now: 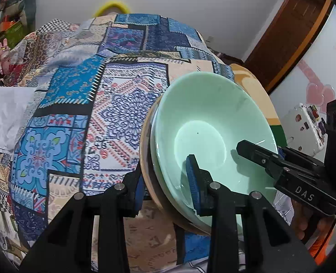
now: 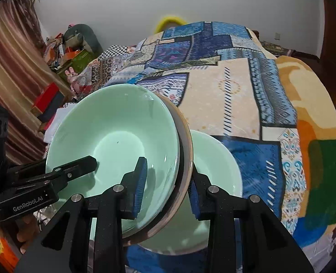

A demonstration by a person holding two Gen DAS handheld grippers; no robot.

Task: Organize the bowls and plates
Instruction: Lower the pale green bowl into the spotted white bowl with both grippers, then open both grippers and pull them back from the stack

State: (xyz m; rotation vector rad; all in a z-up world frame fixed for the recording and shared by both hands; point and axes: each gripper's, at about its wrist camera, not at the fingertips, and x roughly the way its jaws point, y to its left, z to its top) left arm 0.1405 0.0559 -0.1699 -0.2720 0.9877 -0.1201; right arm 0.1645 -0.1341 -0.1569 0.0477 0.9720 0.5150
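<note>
Now both grippers (image 1: 165, 193) (image 2: 166, 188) clamp bowl stack (image 1: 213, 118).

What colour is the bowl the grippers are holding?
The bowl is pale mint green, clearest in the right wrist view.

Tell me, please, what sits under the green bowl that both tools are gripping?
Directly under the green bowl is a brown-rimmed dish, clamped with it. Below them, another green bowl rests on the patchwork blanket. Most of the brown-rimmed dish is covered.
</note>
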